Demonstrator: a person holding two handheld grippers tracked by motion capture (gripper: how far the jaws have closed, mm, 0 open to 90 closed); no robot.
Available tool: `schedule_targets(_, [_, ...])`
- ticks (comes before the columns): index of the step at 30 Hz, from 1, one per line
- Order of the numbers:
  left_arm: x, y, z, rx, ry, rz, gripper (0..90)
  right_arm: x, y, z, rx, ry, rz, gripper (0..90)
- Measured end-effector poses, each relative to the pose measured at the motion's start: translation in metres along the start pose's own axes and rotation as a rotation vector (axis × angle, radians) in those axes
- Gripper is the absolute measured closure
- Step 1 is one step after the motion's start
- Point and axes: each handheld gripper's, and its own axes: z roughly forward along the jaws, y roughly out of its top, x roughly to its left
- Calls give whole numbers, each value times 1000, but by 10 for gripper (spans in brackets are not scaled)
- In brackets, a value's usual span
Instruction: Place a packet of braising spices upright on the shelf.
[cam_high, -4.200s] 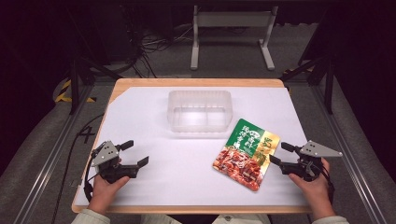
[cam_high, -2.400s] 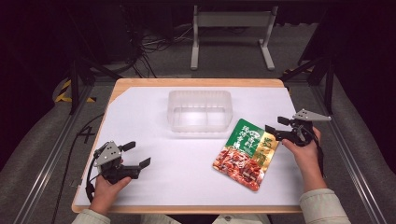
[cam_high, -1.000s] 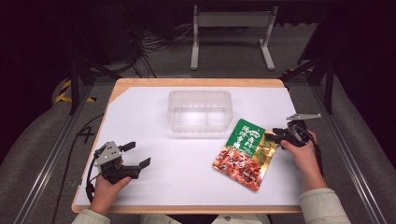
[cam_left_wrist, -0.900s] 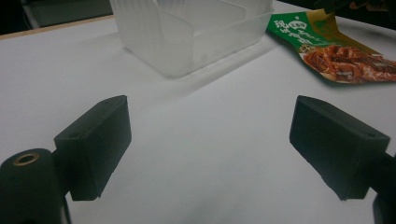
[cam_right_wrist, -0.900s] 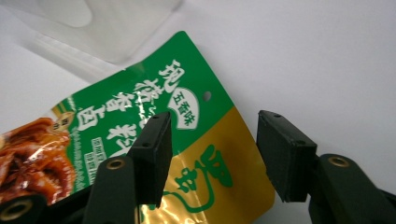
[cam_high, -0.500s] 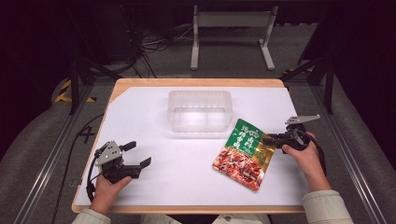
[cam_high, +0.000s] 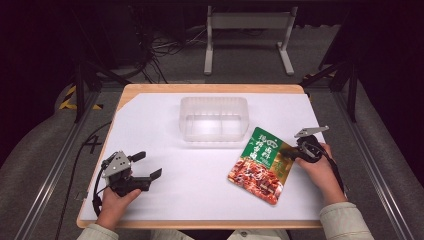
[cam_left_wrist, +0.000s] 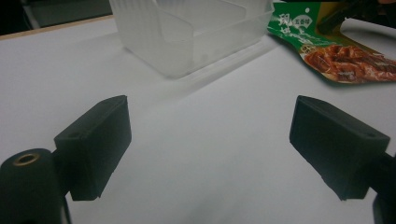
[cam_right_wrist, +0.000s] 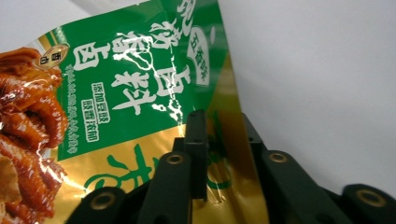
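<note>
Green and gold foil is in the grip now: the right gripper (cam_high: 292, 156) has just been closing its fingers (cam_right_wrist: 196, 140) and they pinch the gold edge of the food pouch (cam_high: 261, 164), with the foil caught between the two black pads in the right gripper view. The pouch lies on the right half of the white table (cam_high: 160, 130), tilted, its green top corner pointing toward the clear plastic container (cam_high: 214, 118) and sitting just beside that container's front right corner. The person's right hand (cam_high: 322, 170) rests at the pouch's right edge. Over on the near left, the left gripper (cam_high: 141, 166) sits low over the bare table with its fingers (cam_left_wrist: 95, 140) spread wide apart and nothing between them, well apart from both pouch and container.
</note>
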Motion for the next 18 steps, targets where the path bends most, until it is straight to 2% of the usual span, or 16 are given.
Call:
schedule_targets(3, [0, 0, 0, -3, 0, 0, 137, 0, 0, -2, -3, 20, 28, 900])
schedule_targets(9, [0, 0, 0, -4, -1, -10, 138, 4, 4, -15, -35, 21, 52, 900])
schedule_targets(18, [0, 0, 0, -3, 2, -6, 139, 12, 13, -48, -148, 82, 91, 900])
